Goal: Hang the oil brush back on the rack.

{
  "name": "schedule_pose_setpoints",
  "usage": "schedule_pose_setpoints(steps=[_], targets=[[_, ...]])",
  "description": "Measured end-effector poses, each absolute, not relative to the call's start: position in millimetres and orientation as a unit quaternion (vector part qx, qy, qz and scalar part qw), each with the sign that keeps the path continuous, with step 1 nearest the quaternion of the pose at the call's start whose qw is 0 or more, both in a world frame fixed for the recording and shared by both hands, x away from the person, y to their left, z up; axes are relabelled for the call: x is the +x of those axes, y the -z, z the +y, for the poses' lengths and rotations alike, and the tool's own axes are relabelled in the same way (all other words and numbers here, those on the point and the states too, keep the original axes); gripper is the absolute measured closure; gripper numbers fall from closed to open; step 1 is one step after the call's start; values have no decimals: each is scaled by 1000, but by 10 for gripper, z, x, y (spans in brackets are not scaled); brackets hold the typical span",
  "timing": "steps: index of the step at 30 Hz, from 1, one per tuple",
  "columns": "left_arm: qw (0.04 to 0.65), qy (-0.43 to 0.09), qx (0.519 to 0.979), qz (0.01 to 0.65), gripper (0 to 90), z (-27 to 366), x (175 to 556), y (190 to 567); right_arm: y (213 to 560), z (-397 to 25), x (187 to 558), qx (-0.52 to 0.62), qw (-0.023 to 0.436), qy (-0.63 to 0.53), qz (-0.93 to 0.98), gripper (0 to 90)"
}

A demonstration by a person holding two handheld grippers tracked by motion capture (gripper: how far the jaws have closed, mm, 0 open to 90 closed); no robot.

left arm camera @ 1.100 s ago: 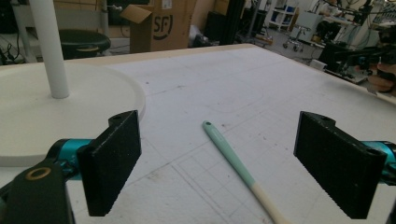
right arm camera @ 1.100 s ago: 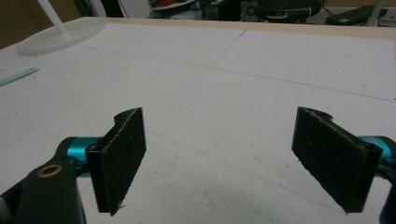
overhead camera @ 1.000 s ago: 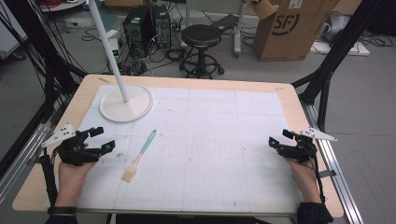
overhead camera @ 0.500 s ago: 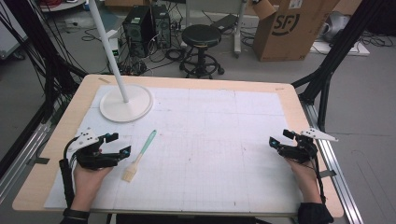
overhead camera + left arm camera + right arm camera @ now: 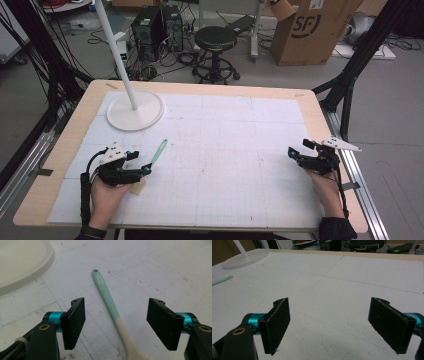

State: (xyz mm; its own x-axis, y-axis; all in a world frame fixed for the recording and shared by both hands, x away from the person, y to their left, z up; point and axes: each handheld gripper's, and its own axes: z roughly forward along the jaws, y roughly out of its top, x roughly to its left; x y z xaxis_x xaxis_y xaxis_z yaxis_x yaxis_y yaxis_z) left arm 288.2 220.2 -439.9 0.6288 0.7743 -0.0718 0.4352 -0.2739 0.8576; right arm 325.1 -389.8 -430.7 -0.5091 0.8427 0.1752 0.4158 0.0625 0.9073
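Left gripper (image 5: 148, 169) has moved right since 1.0 s ago, jaws released, straddling the spatula (image 5: 113, 314). Right gripper (image 5: 292, 153) unchanged, released. Left gripper view shows the handle's hole.

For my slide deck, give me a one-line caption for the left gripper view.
Open left tongs straddle the mint-and-cream spatula lying on the white mat.

My left gripper (image 5: 117, 322): both black jaws stand wide apart, their ribbed pads facing each other over the white gridded mat (image 5: 162, 270). Between them lies one spatula (image 5: 110, 307), mint-green handle with a hanging hole pointing away, cream part nearest me, touching neither jaw. Upper left: rim of a white round lamp base (image 5: 22, 262).
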Motion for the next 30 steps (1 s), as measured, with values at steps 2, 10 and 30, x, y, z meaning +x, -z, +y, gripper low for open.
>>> schedule_pose_setpoints(steps=[2, 10, 30], targets=[[442, -186, 784, 395, 366, 2158, 2882, 4426, 4307, -3896, 3250, 449, 207, -516, 699, 171], [414, -185, 793, 406, 513, 2084, 2904, 4477, 4306, -3895, 3252, 449, 208, -516, 699, 171], [395, -189, 796, 418, 786, 1996, 2875, 4503, 4306, -3897, 3251, 449, 206, -516, 699, 171]])
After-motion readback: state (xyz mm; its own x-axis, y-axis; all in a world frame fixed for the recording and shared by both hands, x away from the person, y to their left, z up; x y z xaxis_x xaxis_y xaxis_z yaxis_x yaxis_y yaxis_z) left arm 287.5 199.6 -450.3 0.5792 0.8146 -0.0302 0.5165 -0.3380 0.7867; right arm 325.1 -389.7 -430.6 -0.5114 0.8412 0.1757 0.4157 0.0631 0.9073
